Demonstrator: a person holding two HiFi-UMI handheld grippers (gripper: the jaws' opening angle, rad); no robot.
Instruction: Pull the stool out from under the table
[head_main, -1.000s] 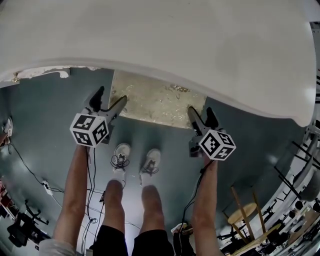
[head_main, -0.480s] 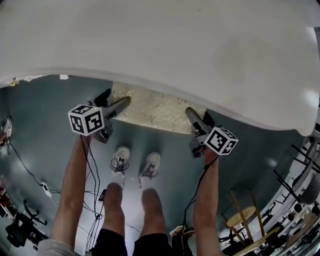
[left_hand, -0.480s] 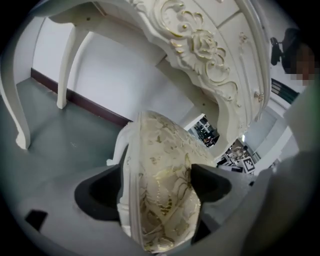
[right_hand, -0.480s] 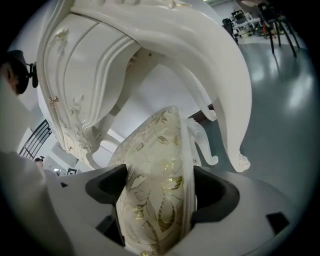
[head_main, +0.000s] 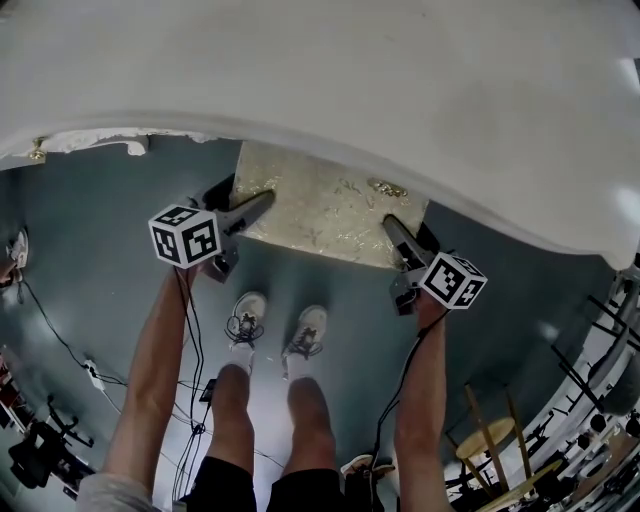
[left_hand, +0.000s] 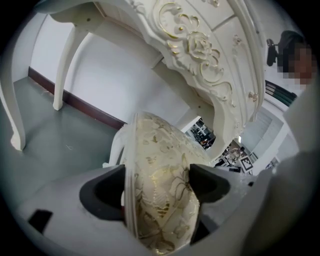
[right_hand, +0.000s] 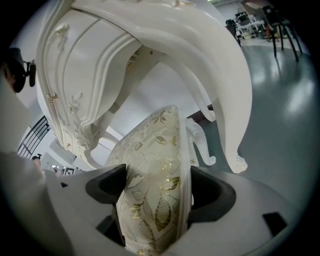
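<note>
Stool (head_main: 325, 205) pokes out from under the table (head_main: 400, 80); left gripper (head_main: 252, 203) and right gripper (head_main: 396, 228) each squeeze one side of its seat.

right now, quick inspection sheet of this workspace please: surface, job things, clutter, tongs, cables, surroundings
Surface: grey-green floor; the person's shoes stand on it just behind the work.
Job's things: stool with a gold-patterned cushion, its far part under the white table.
Clutter: small wooden stool at lower right, apart from the work.
Tongs: left tongs shut on the stool's cushion edge; right tongs shut on the opposite edge.
Cables: black cable hangs along the left forearm; floor cables lie at left.
Surroundings: dark racks at the right edge; carved table leg beyond the stool.
</note>
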